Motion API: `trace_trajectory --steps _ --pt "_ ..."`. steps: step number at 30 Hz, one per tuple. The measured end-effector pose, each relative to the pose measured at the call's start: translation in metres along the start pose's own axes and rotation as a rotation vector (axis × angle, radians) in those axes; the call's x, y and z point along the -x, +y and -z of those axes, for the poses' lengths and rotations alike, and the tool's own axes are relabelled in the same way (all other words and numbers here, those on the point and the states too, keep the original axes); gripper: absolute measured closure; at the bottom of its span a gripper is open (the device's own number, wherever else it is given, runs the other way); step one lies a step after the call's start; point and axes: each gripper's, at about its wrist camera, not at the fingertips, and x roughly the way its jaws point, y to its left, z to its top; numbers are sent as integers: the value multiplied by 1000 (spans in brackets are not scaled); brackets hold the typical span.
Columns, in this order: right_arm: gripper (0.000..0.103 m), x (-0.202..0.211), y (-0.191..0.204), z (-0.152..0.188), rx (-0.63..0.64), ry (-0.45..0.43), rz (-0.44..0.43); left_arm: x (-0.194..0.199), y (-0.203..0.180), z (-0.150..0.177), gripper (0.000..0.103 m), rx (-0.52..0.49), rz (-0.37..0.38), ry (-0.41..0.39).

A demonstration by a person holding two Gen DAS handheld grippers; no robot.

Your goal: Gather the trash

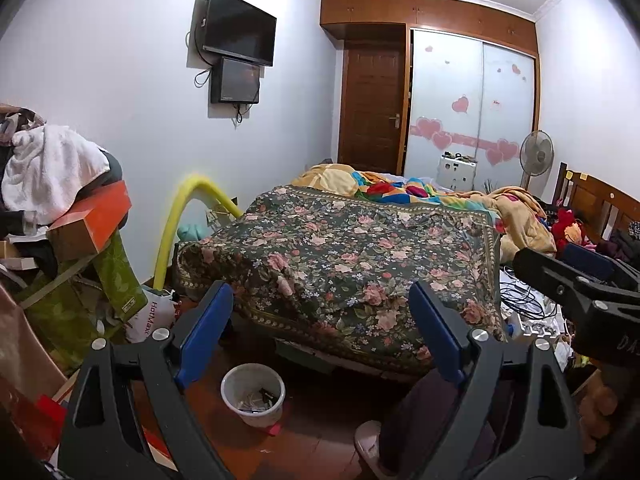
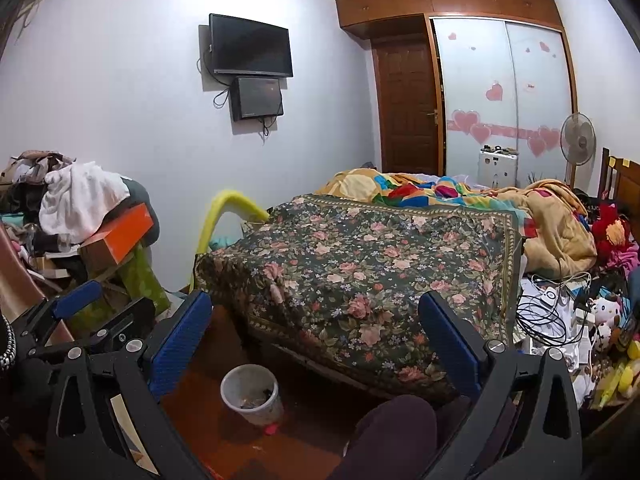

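Trash bin [image 1: 253, 394] sits below both empty, wide-spread grippers, left gripper [image 1: 320, 328] and right gripper [image 2: 316, 338].

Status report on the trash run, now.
Left gripper open, empty. Right gripper open, empty. White trash bin on floor by bed, upright, untouched. Person's leg beside it.

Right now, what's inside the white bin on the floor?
The white bin holds a shallow layer of scraps at the bottom: pale wrappers or paper and a few dark bits. Too small to identify; its near wall hides part of the bottom.
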Motion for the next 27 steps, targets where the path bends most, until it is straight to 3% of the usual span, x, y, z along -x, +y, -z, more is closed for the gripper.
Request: trace_trajectory --steps 9,27 --pt "0 -1 -2 0 4 7 -2 1 1 0 5 12 -16 -1" --pt "0 -3 3 -3 12 13 -6 -2 4 -1 5 -2 -14 -6"
